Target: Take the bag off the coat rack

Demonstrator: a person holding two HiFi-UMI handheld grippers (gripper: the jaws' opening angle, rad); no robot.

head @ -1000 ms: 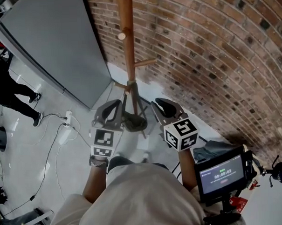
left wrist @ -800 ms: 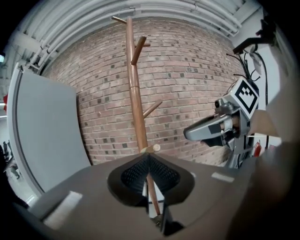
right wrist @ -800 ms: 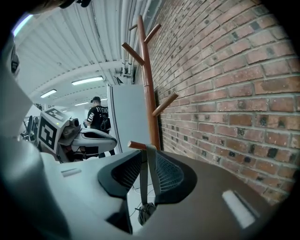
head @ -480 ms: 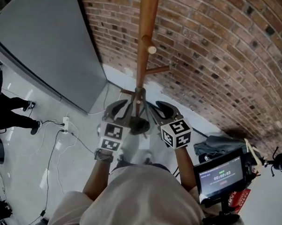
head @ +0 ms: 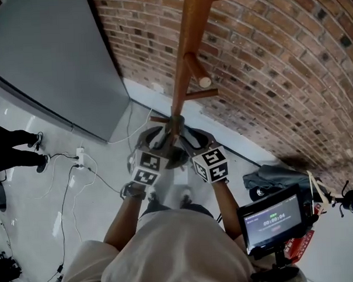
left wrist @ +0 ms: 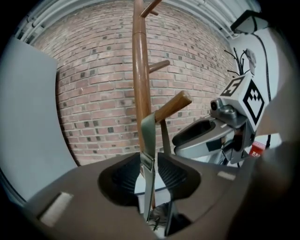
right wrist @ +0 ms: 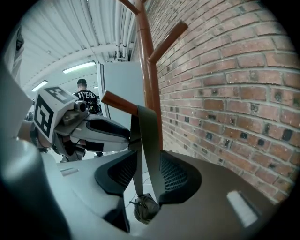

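Bag (right wrist: 145,208): small olive-grey pouch, hanging low on its webbing strap (right wrist: 149,140). The strap is looped over a short lower peg (right wrist: 119,102) of the wooden coat rack (head: 185,61), close to the pole and in front of the brick wall (head: 266,63). In the head view the pouch shows as a dark lump just under the two grippers and above the floor (head: 74,194).

Left gripper (left wrist: 150,176): jaws have just been opening and stand apart. The strap runs down between the pads with a gap on both sides, so nothing is clamped.

Right gripper (right wrist: 147,176): jaws have also just been opening and are wide apart. Both runs of the strap pass between them. One run lies near the right-hand pad, but no squeeze is visible. The pouch dangles below the jaws.

Handling, as a guess:
- The bag looks light, soft and floppy, not fragile. The pouch should swing and sag once the strap is free.
- The strap is flat woven webbing, limp and a bit slick, so it could slide through a loose pinch.
- The peg tilts upward, so the loop has to go up and out over the tip rather than straight back.

Best hold, as I judge it:
- Pinch the strap flat-on just under the peg, one gripper per run, to keep the loop open.
- Skip the pouch itself: it is low, rounded and would squash.

Risks: the strap could snag on the peg tip, or the pole could wobble if it is pulled sideways.
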